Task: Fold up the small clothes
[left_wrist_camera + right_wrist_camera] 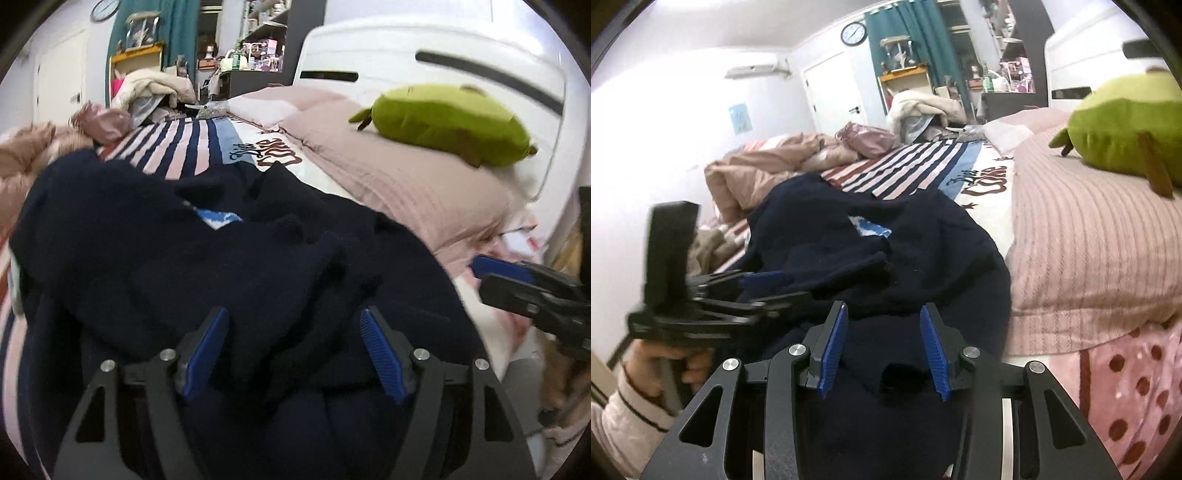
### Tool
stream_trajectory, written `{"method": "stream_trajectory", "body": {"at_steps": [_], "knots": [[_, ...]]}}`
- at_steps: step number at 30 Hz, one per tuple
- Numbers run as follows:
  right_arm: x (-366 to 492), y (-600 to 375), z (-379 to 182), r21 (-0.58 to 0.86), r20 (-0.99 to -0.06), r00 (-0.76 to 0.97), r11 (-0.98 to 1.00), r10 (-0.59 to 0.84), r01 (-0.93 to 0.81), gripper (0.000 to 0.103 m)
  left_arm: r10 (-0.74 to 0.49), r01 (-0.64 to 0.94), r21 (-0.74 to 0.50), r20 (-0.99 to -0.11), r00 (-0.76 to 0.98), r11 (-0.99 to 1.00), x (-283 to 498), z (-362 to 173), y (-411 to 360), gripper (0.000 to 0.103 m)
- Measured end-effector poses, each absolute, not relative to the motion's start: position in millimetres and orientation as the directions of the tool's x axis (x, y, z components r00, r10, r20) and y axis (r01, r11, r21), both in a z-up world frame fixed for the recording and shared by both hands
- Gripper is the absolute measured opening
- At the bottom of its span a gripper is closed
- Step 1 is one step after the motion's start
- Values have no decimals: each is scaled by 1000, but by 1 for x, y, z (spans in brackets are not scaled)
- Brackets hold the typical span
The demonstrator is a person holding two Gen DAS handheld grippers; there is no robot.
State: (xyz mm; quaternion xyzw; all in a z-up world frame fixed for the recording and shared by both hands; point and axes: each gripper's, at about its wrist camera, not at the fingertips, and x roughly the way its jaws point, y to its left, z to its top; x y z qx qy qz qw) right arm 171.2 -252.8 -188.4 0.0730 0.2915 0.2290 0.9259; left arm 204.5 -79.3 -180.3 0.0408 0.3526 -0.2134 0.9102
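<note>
**Dark top in a heap on the bed**

The dark blue top [871, 258] lies bunched up on the striped bed cover [908, 166], beside the pink pillow [1089, 251]. Both tongs hang over its near edge with jaws apart: the left tongs [295, 350] and the right tongs [886, 350]. Neither seems to pinch cloth, though it is blurry. Grabbing two layers at once could make a lumpy fold.
</note>
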Motion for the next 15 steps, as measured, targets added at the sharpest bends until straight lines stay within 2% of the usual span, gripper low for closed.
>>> {"method": "stream_trajectory", "body": {"at_steps": [4, 6, 7, 9, 11, 12, 15], "knots": [[176, -265, -197, 353, -472, 709, 849, 524, -392, 36, -309, 372, -62, -690, 655, 926, 224, -190, -95, 68], [178, -269, -200, 372, -464, 710, 843, 531, -387, 36, -259, 331, -34, -698, 667, 943, 230, -195, -97, 44], [178, -271, -202, 378, -460, 711, 842, 532, -386, 36, -242, 317, -23, -699, 673, 948, 232, -197, -98, 36], [180, -274, -205, 391, -455, 711, 838, 536, -382, 36, -286, 309, -88, -670, 685, 947, 231, -192, -89, 6], [181, -276, -208, 404, -453, 709, 834, 540, -377, 36, -408, 330, -241, -577, 708, 913, 221, -176, -71, 6], [182, -278, -209, 407, -455, 710, 835, 538, -371, 36, -426, 327, -273, -540, 726, 905, 215, -167, -61, 6], [184, -282, -210, 418, -455, 712, 835, 535, -359, 36, -382, 274, -282, -474, 793, 920, 193, -146, -32, 6]]}}
